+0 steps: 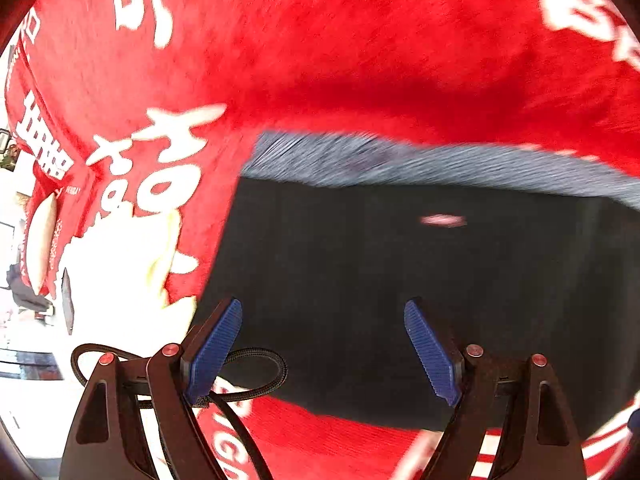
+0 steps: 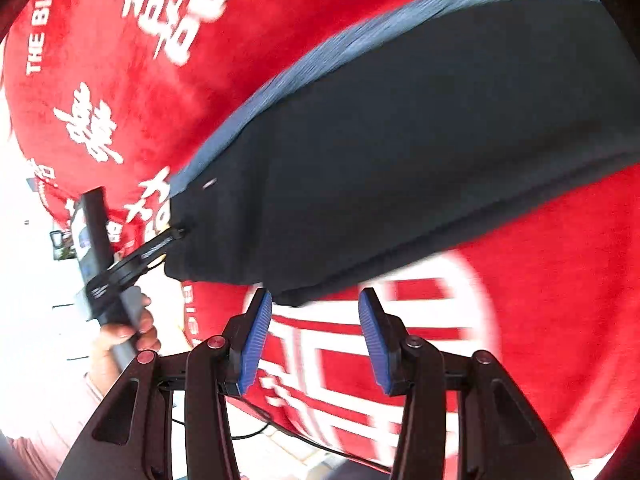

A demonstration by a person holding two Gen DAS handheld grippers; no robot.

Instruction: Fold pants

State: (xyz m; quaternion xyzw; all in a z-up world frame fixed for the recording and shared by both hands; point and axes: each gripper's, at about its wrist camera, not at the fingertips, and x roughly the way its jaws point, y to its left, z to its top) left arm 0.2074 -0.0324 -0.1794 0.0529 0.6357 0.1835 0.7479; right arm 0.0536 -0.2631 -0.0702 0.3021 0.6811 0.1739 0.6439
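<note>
Both jaws stand apart, gripping nothing: the left gripper (image 1: 323,350) hovers over the dark folded pants (image 1: 400,280), the right gripper (image 2: 315,340) just beside their near edge, on the red printed cloth (image 2: 560,280).

A red cloth (image 1: 340,52) printed with white characters covers the counter, its edge hanging down on the left side. In the right wrist view a large white circular emblem (image 2: 400,360) lies on the cloth near the front edge.
</note>
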